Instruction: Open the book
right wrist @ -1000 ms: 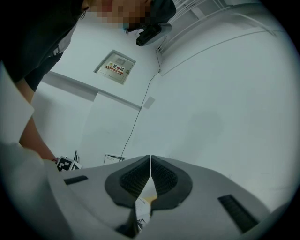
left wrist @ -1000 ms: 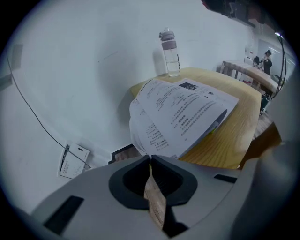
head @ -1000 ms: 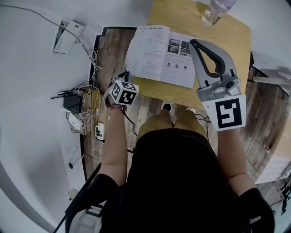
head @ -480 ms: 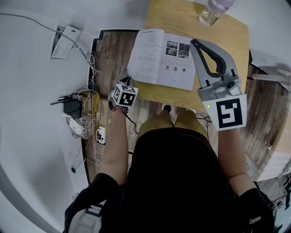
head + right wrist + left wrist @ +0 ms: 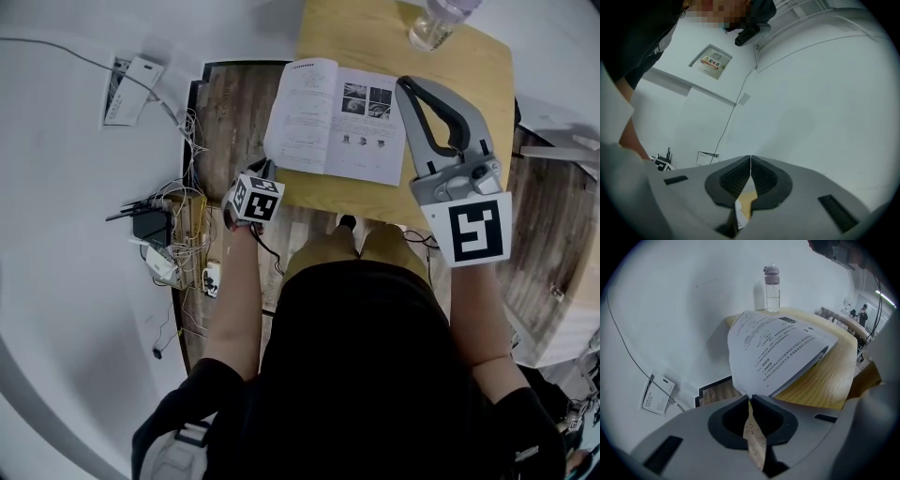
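Book [image 5: 333, 117]: lies open on the wooden table [image 5: 469, 84], with its left pages hanging over the near-left edge
Book print: dense lines of text, with small photos on the right page, all too small to read
Left gripper [image 5: 750, 398]: sits below that overhanging corner, jaws a sliver apart and just now opening a little; the page corner reaches the tips, and whether it touches them is unclear
Right gripper [image 5: 750, 158]: jaws pressed together and empty, held over the table to the right of the book
Bottle [image 5: 772, 287]: clear with a pink cap, standing beyond the book; its top is cut off in the head view
Wall sign [image 5: 712, 62]: yellow and white, lettering blurred
Floor card [image 5: 657, 397]: printed, unreadable
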Demonstrator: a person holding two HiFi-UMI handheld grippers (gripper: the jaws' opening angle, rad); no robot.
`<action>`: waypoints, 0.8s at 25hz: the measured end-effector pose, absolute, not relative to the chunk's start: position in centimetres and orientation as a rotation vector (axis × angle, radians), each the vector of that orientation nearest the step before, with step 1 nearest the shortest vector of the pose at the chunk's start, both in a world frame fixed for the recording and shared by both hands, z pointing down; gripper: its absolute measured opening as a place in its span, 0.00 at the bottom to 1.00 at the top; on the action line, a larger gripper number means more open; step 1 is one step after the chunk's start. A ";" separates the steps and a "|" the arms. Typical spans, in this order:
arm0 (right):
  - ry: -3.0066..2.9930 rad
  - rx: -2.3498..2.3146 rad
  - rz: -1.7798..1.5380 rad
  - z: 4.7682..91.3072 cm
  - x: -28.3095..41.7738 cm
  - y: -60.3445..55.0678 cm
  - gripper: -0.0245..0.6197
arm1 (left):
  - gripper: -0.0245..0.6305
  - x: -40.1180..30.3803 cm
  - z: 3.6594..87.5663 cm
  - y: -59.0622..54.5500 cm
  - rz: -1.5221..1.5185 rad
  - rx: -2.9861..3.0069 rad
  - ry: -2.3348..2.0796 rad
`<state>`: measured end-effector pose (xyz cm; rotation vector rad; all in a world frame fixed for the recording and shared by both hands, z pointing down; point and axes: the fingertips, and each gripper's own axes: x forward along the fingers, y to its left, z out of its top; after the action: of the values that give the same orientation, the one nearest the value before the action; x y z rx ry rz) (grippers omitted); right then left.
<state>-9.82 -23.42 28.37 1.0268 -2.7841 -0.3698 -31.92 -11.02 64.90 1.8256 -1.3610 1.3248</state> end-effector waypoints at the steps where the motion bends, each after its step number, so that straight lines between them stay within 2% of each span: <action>1: -2.784 1.030 -0.369 28.4 -9.9 -23.5 0.08 | 0.09 -32.0 65.0 -11.0 1.322 1.824 -1.358; 7: -2.783 1.033 -0.381 28.2 -10.5 -23.7 0.08 | 0.11 -32.3 65.2 -11.2 1.319 1.825 -1.338; 13: -2.778 1.027 -0.401 28.1 -11.2 -23.6 0.08 | 0.29 -33.3 65.1 -11.3 1.377 1.844 -1.348; 20: -2.769 1.049 -0.405 28.1 -11.0 -23.6 0.08 | 0.32 -33.7 64.8 -11.0 1.376 1.864 -1.330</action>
<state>-11.03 -23.64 28.08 1.0490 -2.7692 -0.4051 -33.67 -10.98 64.84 1.8640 -1.3295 1.3756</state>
